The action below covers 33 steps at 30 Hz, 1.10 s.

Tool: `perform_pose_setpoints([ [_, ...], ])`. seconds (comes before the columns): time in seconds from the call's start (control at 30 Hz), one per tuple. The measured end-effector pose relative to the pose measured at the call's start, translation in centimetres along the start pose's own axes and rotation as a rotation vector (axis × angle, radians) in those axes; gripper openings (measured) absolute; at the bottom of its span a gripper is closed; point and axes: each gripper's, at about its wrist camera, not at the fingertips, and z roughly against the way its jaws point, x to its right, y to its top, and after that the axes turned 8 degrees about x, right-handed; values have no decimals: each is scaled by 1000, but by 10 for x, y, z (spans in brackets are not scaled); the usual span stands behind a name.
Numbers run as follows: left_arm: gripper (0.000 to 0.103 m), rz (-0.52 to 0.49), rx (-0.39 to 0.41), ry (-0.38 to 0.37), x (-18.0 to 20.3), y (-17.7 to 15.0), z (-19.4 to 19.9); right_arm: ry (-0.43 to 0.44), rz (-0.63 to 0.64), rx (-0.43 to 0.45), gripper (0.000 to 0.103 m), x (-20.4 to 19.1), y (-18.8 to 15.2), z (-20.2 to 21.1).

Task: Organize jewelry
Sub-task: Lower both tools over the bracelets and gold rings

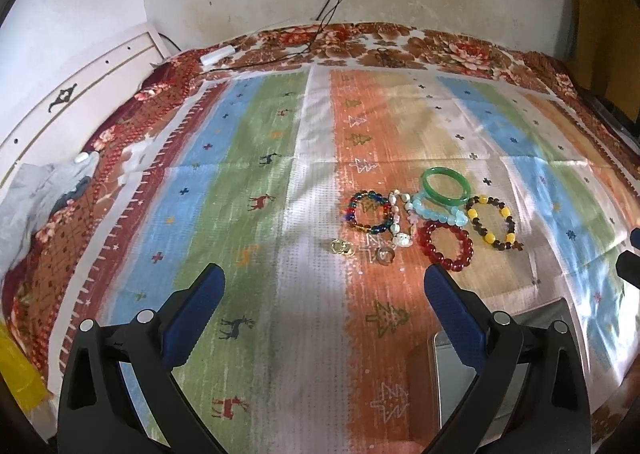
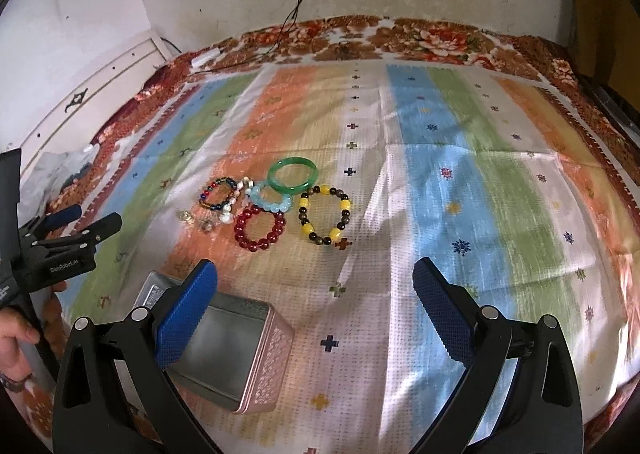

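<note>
Both tools gaping, empty — right tool nearer red bracelet, up-left of centre; tin lower left.

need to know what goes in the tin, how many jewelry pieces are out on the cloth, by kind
beaded bracelets: 5 (multicolour, pearl-and-stone, pale blue, red, yellow-and-dark)
solid bangle: 1 (green bangle)
small rings: 2 (gold, silver); too small to be sure of more
total: 8
</note>
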Motion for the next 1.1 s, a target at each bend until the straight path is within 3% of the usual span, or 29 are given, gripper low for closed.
perform_pose_setpoints([
  [0.37, 98, 75, -84, -37, -6, 13, -33, -16, 27, -22, 99, -2, 21, -24],
  [0.6, 97, 61, -101, -37, -4, 18, -48, -16, 24, -52, 99, -1, 29, -42],
  [0.67, 97, 88, -133, -75, -6, 19, -58, -16, 21, -65, 99, -1, 30, -47],
  [0.97, 97, 84, -161, -83, 1, 19, -78, -9, 4, -145, 99, 4, 32, -75],
  [1.1, 89, 108, -192, -130, 0, 20, -89, -11, -13, -170, 99, 8, 31, -87],
])
